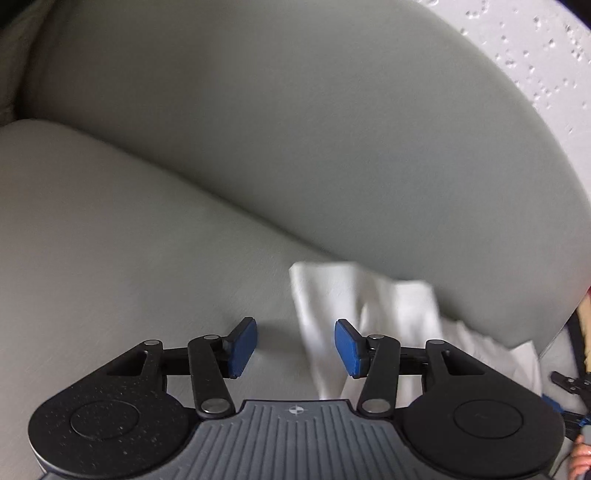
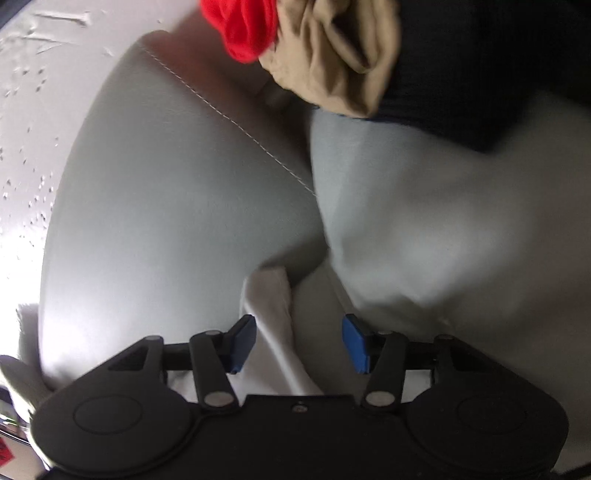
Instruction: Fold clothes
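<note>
A white garment lies crumpled on the grey sofa seat, where the seat meets the backrest. My left gripper hovers just over its left edge with the jaws apart. The cloth runs between the blue pads nearer the right one, and neither pad presses on it. In the right wrist view a narrow strip of the white garment passes between the jaws of my right gripper, close to the left pad. That gripper is open too, and its pads do not touch the cloth.
A red cloth, a tan garment and a dark garment are heaped at the far end of the sofa. Grey cushions fill most of both views. A white textured wall stands behind. A person's hand shows at the right edge.
</note>
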Action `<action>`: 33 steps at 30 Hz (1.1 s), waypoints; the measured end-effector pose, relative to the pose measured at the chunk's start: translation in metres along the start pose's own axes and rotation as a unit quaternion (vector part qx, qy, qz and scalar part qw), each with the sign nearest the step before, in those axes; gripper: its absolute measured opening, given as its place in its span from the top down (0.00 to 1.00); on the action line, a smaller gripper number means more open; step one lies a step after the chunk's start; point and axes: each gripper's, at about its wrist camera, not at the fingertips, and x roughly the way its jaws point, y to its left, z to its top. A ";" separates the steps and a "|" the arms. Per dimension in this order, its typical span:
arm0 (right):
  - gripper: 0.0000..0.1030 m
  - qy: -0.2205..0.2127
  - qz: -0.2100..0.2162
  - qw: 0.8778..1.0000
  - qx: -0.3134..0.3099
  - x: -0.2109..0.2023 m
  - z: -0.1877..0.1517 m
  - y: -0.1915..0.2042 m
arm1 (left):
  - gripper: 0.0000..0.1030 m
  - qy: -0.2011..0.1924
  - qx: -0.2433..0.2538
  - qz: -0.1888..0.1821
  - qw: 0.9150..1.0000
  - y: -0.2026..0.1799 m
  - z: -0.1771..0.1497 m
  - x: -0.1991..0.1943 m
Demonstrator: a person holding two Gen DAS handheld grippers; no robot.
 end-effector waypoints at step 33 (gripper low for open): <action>0.95 -0.120 -0.175 0.946 -0.245 0.024 -0.037 0.056 | 0.92 -0.035 0.335 0.197 0.921 -0.066 -0.011 0.025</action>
